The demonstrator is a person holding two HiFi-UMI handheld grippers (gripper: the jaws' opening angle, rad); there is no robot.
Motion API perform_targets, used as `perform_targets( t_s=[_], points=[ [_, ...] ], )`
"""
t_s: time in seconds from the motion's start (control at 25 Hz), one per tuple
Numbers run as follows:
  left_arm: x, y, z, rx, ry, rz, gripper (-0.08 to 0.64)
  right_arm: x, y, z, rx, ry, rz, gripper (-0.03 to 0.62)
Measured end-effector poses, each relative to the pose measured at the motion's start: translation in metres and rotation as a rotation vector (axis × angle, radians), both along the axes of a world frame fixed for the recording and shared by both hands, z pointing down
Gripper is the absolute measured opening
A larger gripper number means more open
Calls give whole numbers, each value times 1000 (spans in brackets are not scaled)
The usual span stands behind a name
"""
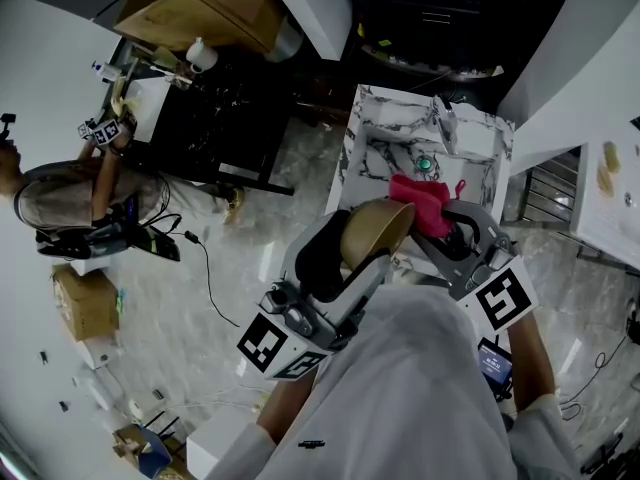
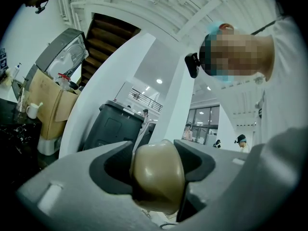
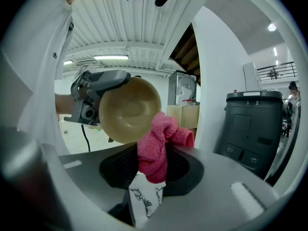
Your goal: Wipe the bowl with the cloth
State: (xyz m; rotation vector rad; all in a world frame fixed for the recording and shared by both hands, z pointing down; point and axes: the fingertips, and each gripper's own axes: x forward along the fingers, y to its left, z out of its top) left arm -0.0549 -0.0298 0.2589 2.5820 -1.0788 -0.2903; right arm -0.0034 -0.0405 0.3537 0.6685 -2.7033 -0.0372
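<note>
Tan bowl (image 1: 375, 230) sits clamped by its rim in your left gripper (image 1: 345, 258), held in the air at the near edge of the marble worktop (image 1: 380, 158). Your right gripper (image 1: 452, 230) pinches the bunched pink cloth (image 1: 425, 200) just beside the bowl's rim.

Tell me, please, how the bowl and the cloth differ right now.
The bowl is tan, smooth and rigid; the cloth is pink, fuzzy and bunched. The left gripper clamps the bowl by its rim, hollow turned toward the cloth; the right gripper pinches the cloth. The bowl looks larger than the cloth. Both are held in the air between shut jaws.
</note>
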Motion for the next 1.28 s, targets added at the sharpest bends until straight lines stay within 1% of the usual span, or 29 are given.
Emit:
perform_targets(
  t_s=[0.2, 0.4, 0.68, 0.8, 1.0, 1.28],
  points=[
    [-2, -2, 2, -10, 13, -5, 275, -6, 9, 7, -19, -9, -27, 123],
    [-5, -6, 2, -9, 38, -23, 275, -14, 23, 19, -71, -18, -77, 123],
    [-7, -12, 8, -16, 69, -47, 275, -29, 44, 26, -134, -78, -111, 123],
    [-6, -10, 12, -26, 77, -52, 275, -32, 56, 27, -156, -88, -132, 123],
    [-4, -10, 19, -35, 68, -57, 275, -40, 73, 29, -180, -100, -177, 123],
    [-4, -9, 27, -46, 56, -57, 275, -50, 91, 24, -186, -124, -227, 123]
  ],
)
